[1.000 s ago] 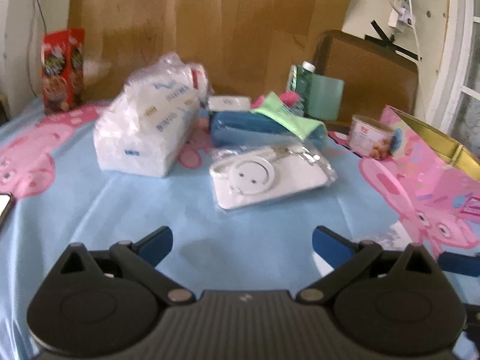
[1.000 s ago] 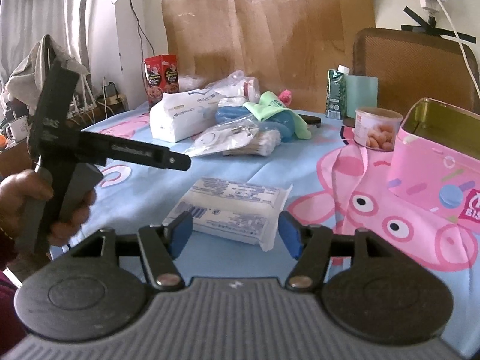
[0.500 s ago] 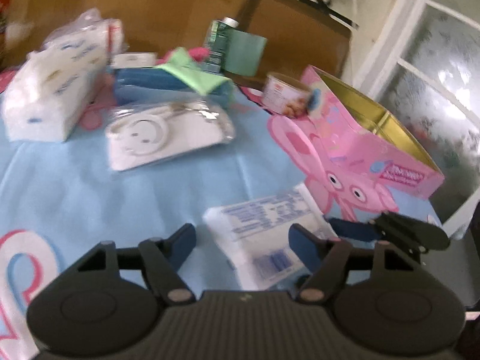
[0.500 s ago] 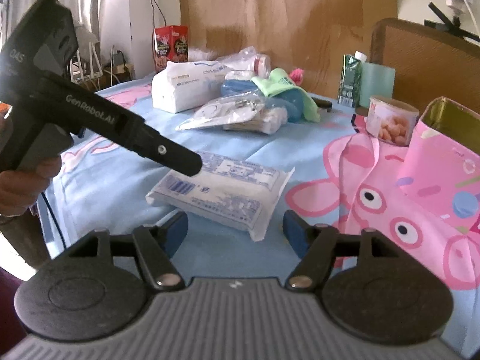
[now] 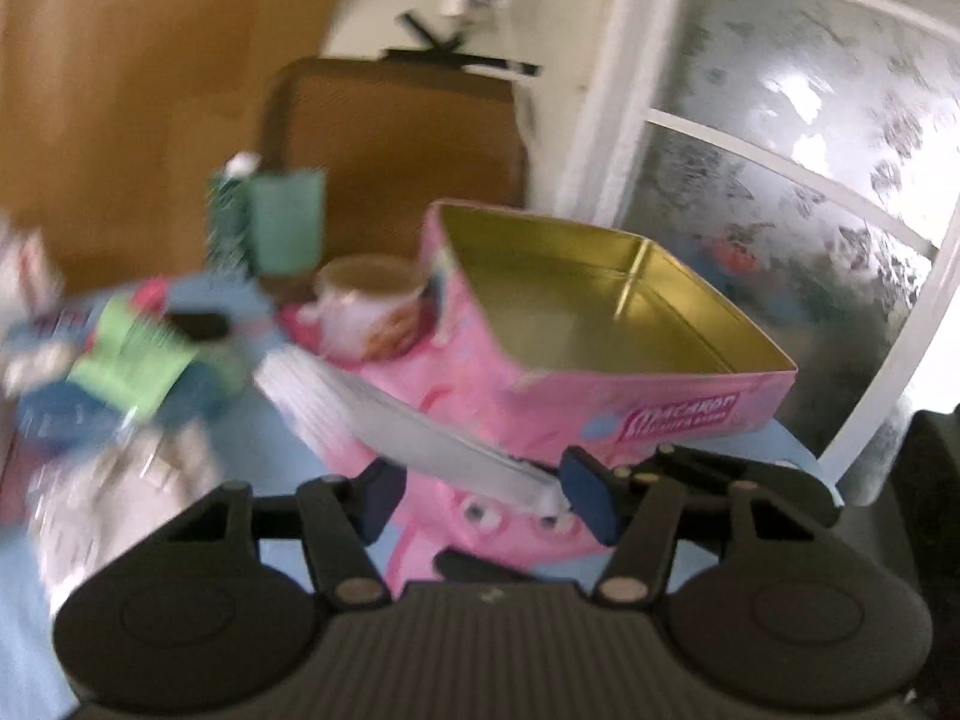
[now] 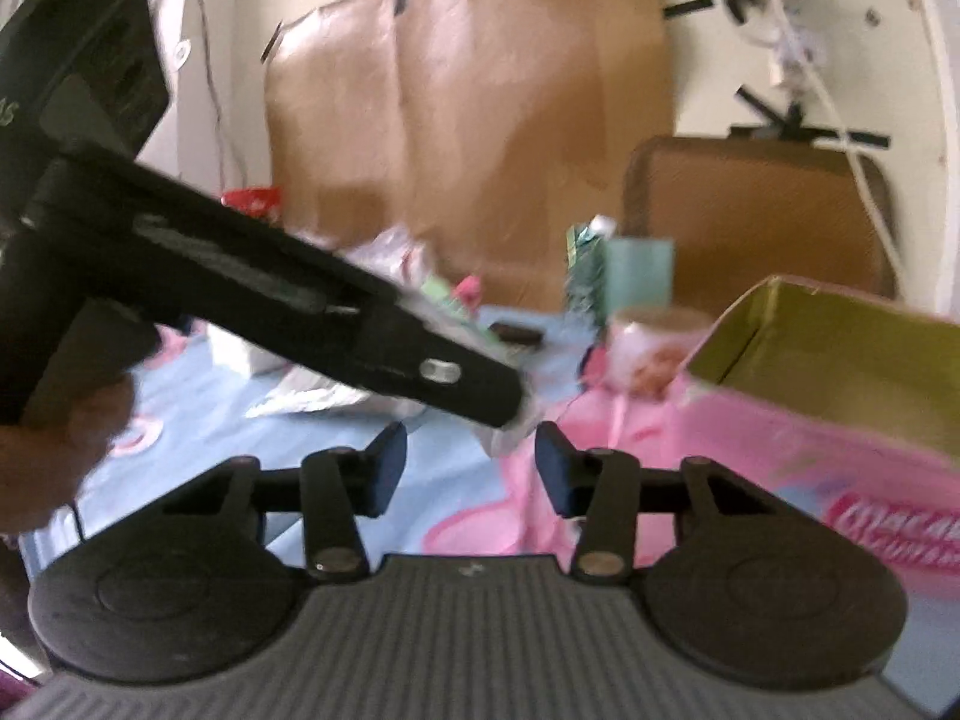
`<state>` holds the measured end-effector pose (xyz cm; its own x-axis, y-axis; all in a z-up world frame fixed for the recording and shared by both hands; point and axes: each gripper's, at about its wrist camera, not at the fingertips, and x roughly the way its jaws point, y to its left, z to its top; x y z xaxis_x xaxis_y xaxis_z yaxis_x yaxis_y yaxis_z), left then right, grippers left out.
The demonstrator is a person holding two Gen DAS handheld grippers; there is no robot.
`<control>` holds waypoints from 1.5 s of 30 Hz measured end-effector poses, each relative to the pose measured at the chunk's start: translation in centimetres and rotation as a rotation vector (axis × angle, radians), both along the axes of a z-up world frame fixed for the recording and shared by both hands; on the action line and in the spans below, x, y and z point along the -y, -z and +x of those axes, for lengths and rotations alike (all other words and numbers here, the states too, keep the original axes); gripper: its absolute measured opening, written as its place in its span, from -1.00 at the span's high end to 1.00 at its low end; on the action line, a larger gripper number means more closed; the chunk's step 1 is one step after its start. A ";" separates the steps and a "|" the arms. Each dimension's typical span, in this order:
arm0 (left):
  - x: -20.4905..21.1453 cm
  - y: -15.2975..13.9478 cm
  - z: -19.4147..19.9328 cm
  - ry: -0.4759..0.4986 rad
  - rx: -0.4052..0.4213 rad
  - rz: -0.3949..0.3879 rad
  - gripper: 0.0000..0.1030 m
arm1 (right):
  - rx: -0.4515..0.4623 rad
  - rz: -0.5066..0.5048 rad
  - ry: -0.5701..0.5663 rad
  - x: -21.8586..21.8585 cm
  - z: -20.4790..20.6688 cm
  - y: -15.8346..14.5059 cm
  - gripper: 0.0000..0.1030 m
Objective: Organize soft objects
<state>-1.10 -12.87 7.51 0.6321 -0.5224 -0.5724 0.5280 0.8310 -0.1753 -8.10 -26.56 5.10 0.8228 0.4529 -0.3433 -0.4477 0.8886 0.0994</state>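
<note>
The left tongs (image 5: 480,495), just closing, grip a white packet (image 5: 420,420) before the empty pink tin (image 5: 600,402); the right tongs (image 6: 468,468) gape.

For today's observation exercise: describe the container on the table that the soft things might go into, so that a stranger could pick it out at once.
Start at the frosted window. In front of it, on the blue cartoon tablecloth, stands the pink tin. It is open-topped and gold inside, unlike the small round tub beside it.
</note>
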 end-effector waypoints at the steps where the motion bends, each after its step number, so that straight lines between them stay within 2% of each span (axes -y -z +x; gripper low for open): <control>1: 0.8 0.0 0.4 0.007 -0.011 0.012 -0.12 | 0.001 -0.002 0.005 0.2 0.1 -0.1 0.02; 4: 0.7 0.7 0.6 0.003 -0.048 0.011 -0.20 | -0.020 -0.018 0.001 0.9 -0.1 0.3 0.01; 7: -2.0 1.7 0.9 -0.059 -0.104 -0.032 -0.39 | -0.044 -0.056 -0.041 1.5 -1.1 1.1 -0.08; 9: -4.1 2.5 1.5 -0.113 -0.163 -0.069 -0.40 | -0.051 -0.069 -0.050 1.9 -1.3 1.7 -0.34; 11: -5.5 3.4 2.2 -0.161 -0.224 -0.091 -0.41 | -0.063 -0.067 -0.045 2.2 -1.0 2.0 -0.51; 13: -6.1 3.9 2.9 -0.182 -0.257 -0.095 -0.41 | -0.091 -0.061 -0.044 2.5 -0.1 2.3 -0.53; 17: -4.7 4.1 4.5 -0.177 -0.257 -0.078 -0.41 | -0.165 -0.070 -0.032 2.3 2.5 2.8 -0.54; 20: -2.9 4.7 6.0 -0.172 -0.252 -0.032 -0.51 | -0.219 -0.067 -0.028 1.8 4.5 3.3 -0.61; 22: -2.2 5.6 6.7 -0.176 -0.266 -0.010 -0.50 | -0.244 -0.081 -0.014 1.3 5.5 3.7 -0.63; 24: -1.8 5.9 6.6 -0.180 -0.233 -0.001 -0.46 | -0.244 -0.095 -0.001 0.6 6.5 4.0 -0.67; 26: -1.9 6.1 6.0 -0.171 -0.221 -0.003 -0.23 | -0.244 -0.100 -0.004 0.1 6.9 4.0 -0.53; 27: -2.1 6.0 5.7 -0.160 -0.225 -0.010 -0.19 | -0.240 -0.105 -0.016 -0.3 6.9 3.9 -0.12; 29: -2.5 6.0 5.1 -0.123 -0.258 -0.043 0.14 | -0.216 -0.135 -0.039 -1.5 6.3 3.8 0.44; 32: -2.8 5.7 3.9 -0.120 -0.233 -0.025 0.19 | -0.191 -0.165 -0.032 -2.8 5.3 3.8 0.49; 36: -4.2 6.0 2.6 -0.105 -0.268 -0.071 0.15 | -0.211 -0.131 -0.037 -2.8 3.7 3.6 0.50; 39: -5.9 5.6 1.4 -0.117 -0.245 -0.088 -0.18 | -0.213 -0.136 -0.075 -2.8 2.1 3.3 0.45; 40: -6.6 5.4 1.3 -0.134 -0.234 -0.098 -0.31 | -0.200 -0.143 -0.080 -2.6 1.5 3.1 0.41; 41: -7.3 5.3 1.3 -0.157 -0.227 -0.108 -0.35 | -0.185 -0.147 -0.081 -2.4 1.2 2.9 0.27; 42: -7.6 5.0 1.6 -0.174 -0.229 -0.118 -0.35 | -0.165 -0.151 -0.072 -2.3 1.0 2.7 0.09; 44: -8.4 5.1 2.5 -0.204 -0.259 -0.152 -0.35 | -0.127 -0.163 -0.040 -2.3 1.7 2.3 -0.08; 45: -8.5 5.2 2.8 -0.207 -0.275 -0.168 -0.35 | -0.119 -0.167 -0.026 -2.4 2.1 2.2 -0.10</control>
<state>1.73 -4.36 2.28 0.5691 -0.5004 -0.6525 0.2661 0.8629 -0.4296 -5.99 -24.18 2.93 0.7606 0.4018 -0.5100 -0.4645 0.8856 0.0050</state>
